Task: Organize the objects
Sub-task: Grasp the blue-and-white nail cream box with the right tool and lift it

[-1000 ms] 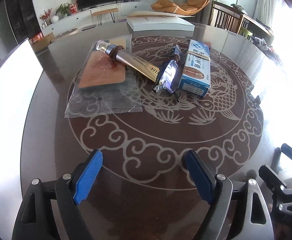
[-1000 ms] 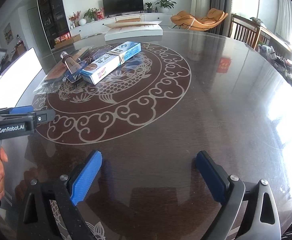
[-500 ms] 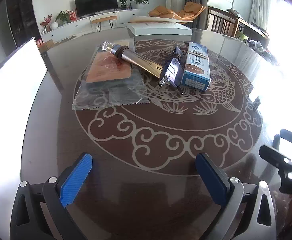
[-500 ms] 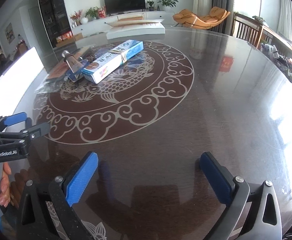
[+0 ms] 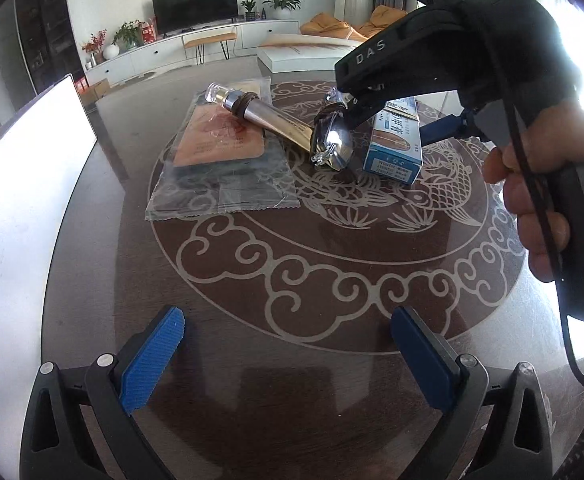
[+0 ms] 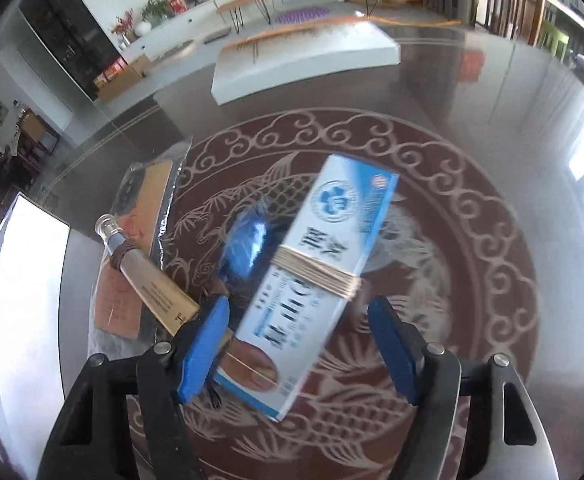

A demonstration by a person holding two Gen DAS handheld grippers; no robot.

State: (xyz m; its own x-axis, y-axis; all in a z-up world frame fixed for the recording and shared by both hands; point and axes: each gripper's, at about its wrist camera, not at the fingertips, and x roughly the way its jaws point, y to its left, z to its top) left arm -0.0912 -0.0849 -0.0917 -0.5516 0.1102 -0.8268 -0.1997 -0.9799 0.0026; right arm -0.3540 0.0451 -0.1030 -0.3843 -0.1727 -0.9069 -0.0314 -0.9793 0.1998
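The right claw (image 6: 297, 350) hangs over the near end of the long blue-and-white cardboard box bound with pale elastic bands (image 6: 311, 276), its jaws spread, 1 blue pad on each side of the box and neither clearly touching it. The box lies flat on the dark glossy table with the pale carp-and-cloud inlay (image 5: 331, 272), near the middle of the pattern. Just beside it sits a shiny clear-and-blue packet (image 6: 246, 246), and past that a slim gold-and-silver tube with a clear cap and a brown cord round its neck (image 5: 268, 118) rests across a clear plastic sleeve holding an orange card (image 5: 222, 160).

The box looks light, stiff and hollow, so it should take a moderate squeeze across its narrow width; too hard a pinch could dent the card walls. Its printed faces seem smooth, so a hold near the bands, close to the middle, would likely balance better than 1 at the very end, which may let it droop or swivel.

The left claw (image 5: 288, 354) hovers low over bare table, released, well apart from the cluster
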